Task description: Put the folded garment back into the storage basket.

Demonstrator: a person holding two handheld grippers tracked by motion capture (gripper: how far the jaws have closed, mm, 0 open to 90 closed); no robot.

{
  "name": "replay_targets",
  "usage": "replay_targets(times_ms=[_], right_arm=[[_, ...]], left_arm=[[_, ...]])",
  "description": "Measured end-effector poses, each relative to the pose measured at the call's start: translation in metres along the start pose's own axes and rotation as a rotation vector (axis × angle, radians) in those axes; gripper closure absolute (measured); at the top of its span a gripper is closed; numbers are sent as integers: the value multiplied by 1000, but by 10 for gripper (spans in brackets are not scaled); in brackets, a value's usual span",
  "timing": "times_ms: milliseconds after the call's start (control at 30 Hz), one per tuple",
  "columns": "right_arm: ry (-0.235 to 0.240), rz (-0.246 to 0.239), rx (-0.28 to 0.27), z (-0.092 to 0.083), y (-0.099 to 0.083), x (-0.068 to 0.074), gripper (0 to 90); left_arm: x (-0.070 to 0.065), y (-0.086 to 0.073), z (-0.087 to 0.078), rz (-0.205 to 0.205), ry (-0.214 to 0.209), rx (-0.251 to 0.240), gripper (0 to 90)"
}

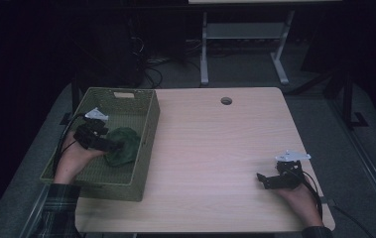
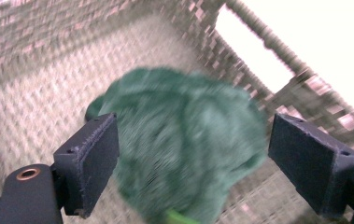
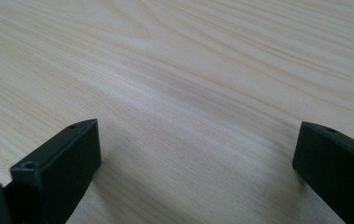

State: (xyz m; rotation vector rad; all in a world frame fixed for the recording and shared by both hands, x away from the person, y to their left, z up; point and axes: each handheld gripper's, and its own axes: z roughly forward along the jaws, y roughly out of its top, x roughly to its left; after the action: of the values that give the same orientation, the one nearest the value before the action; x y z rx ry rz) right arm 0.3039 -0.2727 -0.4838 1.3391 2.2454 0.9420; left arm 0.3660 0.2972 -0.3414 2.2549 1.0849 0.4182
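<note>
Green cloth (image 1: 121, 145) lies in the basket (image 1: 146, 130) beneath your left gripper (image 1: 110, 144) — jaws wide, gripping nothing — right gripper (image 1: 261, 179) resting wide on the table (image 1: 215, 148).

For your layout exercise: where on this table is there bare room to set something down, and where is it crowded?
Free: the wooden tabletop between the green basket and the right tool, up to the cable hole. Crowded: the basket, holding the green cloth and the left tool.

The left gripper view is smeared by motion: the green cloth (image 2: 184, 144) between the left tool's (image 2: 193, 163) jaws loses its folds, and the basket (image 2: 34, 42) weave behind it streaks. The cloth's lower end, nearest the tool, is cut off by the bottom edge.
</note>
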Motion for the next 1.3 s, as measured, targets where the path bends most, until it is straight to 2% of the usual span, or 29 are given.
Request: replay_targets(times_ms=[67,167,200,233,367,567,800,1067,1300], right_arm=[[0,0,0,0,0,0,7],[0,0,0,0,0,0,7],[0,0,0,0,0,0,7],[0,1,0,0,0,0,7],[0,1,0,0,0,0,7],[0,1,0,0,0,0,7],[-1,2,0,0,0,0,7],[-1,2,0,0,0,0,7],[-1,2,-1,0,0,0,7]], left_arm=[[-3,3,-2,2,-3,-13,157],[-14,13,-7,19,-26,-60,157],[-14,13,-7,19,-26,-60,157],[-20,18,-8,27,-37,-77,157],[-33,27,-9,54,-54,-100,153],[-59,43,-3,94,-108,-125,151],[-92,60,14,144,-162,-123,151],[-128,69,37,194,-214,-112,151],[-147,68,58,210,-249,-106,151]])
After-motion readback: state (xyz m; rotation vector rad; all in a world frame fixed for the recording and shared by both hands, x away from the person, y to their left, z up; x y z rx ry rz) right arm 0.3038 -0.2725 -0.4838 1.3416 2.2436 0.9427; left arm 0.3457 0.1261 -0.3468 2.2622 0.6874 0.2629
